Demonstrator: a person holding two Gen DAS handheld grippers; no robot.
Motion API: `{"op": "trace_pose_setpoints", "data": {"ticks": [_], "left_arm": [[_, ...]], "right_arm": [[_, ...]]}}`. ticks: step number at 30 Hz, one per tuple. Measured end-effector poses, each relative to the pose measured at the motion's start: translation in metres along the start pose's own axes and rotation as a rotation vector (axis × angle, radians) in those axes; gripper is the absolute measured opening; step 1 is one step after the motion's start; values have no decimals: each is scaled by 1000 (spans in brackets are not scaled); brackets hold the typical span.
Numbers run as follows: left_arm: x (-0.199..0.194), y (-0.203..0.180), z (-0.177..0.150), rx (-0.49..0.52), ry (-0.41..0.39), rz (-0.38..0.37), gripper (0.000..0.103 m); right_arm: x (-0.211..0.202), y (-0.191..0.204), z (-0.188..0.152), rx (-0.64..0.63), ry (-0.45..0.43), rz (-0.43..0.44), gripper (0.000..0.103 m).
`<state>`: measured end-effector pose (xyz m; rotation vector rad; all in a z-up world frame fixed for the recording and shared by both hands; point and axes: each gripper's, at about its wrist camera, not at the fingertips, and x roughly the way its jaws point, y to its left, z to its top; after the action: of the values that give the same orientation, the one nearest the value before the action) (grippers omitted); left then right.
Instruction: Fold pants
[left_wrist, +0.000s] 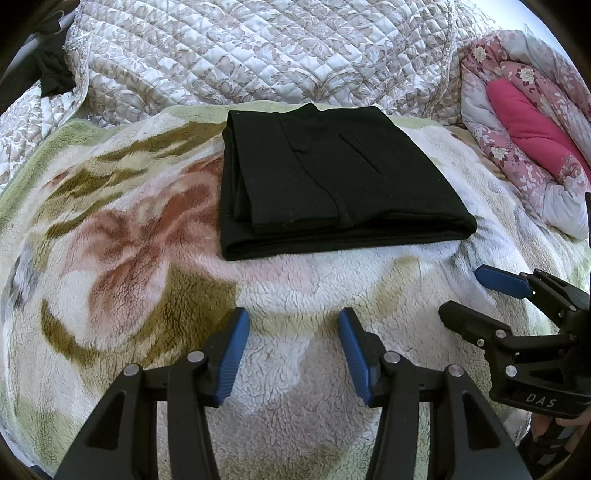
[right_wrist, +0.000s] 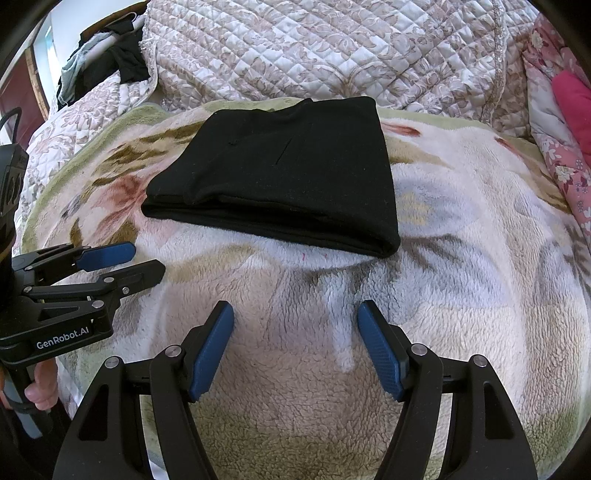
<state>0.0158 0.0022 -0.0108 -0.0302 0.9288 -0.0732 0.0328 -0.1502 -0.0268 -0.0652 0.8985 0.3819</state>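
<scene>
One pair of black pants lies folded into a thick, layered rectangle on the fleecy floral blanket covering the bed. Left tongs and right tongs hang spread and empty, near its front edge

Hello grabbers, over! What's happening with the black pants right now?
Left gripper open, empty. Right gripper open, empty. Black fabric pants lie folded in a neat rectangle on the fluffy floral fleece blanket, untouched. Nothing in the way.

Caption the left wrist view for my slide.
Folded black pants lie on a fleece blanket, both hand-held grippers open and empty.
</scene>
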Motion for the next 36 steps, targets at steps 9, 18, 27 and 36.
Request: {"op": "trace_pose_setpoints", "data": {"ticks": [9,18,27,36], "left_arm": [[0,0,0,-1,-1,-1,53],[0,0,0,0,0,0,53],[1,1,0,1,1,0,53],[1,0,0,1,1,0,53]], "right_arm": [[0,0,0,-2,-4,-1,70],[0,0,-1,0,-5,-2,71],[2,-3,2,-6,-12,-3,72],[4,0,-1,-15,-51,-5,75]]}}
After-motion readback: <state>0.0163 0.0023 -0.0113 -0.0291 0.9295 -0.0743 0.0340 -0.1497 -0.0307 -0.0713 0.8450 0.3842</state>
